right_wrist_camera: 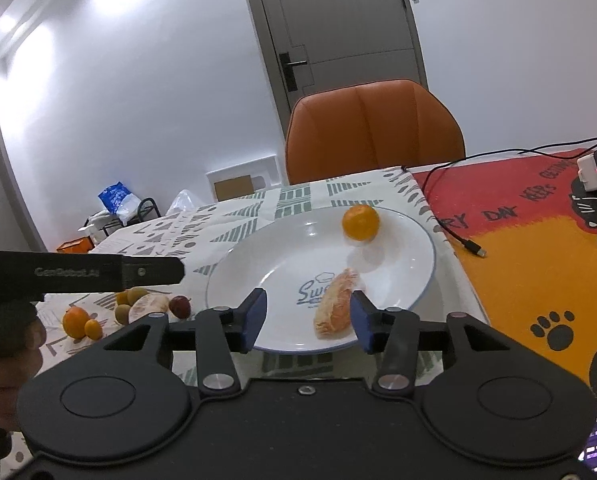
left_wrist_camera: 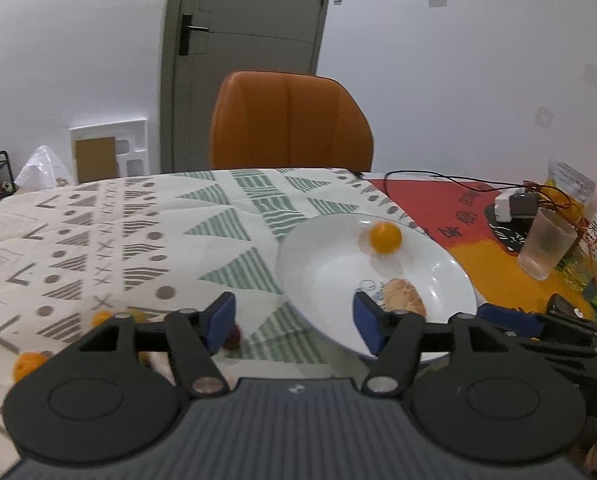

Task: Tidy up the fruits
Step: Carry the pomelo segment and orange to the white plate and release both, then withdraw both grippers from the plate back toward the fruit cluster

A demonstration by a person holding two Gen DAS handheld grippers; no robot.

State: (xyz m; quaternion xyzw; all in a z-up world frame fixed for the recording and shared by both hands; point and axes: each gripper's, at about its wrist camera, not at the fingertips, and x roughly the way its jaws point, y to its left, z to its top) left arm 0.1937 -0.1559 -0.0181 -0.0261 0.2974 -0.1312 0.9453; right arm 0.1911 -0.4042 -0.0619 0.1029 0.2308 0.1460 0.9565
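Round white ceramic plate point(right_wrist_camera: 414, 280) on patterned tablecloth point(left_wrist_camera: 138, 232), small orange citrus point(right_wrist_camera: 360, 222) and peeled pomelo wedge point(right_wrist_camera: 334, 304) on it, loose fruit pile point(right_wrist_camera: 130, 312) left of plate, left gripper point(left_wrist_camera: 294, 320) jaws apart, empty, right gripper point(right_wrist_camera: 308, 320) jaws apart over wedge, empty

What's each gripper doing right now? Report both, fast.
Left gripper: open, holding nothing.
Right gripper: open, holding nothing.

Both the left gripper point(left_wrist_camera: 294, 320) and right gripper point(right_wrist_camera: 308, 320) are held level, jaws spread, empty.
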